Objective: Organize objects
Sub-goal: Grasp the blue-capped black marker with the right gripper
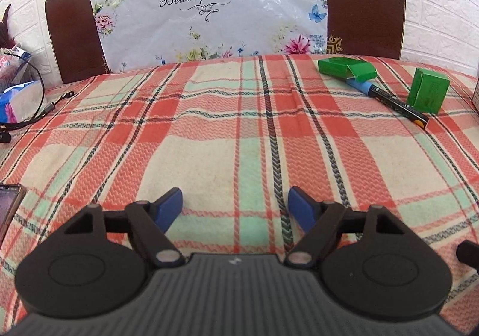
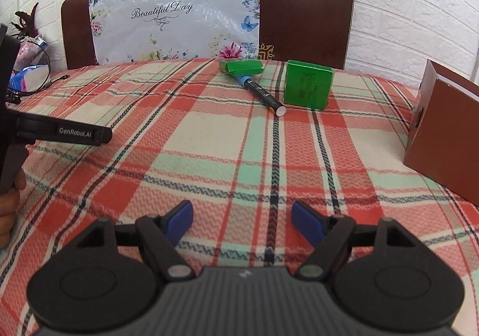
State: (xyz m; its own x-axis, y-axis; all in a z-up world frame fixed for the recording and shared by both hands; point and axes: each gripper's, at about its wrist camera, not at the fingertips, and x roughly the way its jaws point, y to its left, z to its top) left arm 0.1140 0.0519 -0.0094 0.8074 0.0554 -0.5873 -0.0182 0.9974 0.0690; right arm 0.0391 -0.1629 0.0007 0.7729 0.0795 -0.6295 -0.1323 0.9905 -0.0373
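Marker pen (image 2: 261, 92) between two green boxes; right gripper (image 2: 242, 220) and left gripper (image 1: 235, 206), jaws spread and empty, should approach squarely.

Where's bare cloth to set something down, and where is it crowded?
Free: the wide middle of the plaid tablecloth, ahead of both open grippers, left gripper, right gripper. Crowded: far right, where the open green box, black-and-blue marker pen and closed green box cluster; brown cardboard box fills the right edge.

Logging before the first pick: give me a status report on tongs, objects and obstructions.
Left tongs and right tongs open, empty. Marker pen between the open green box and the closed green box, untouched. Plaid cloth ahead unobstructed.
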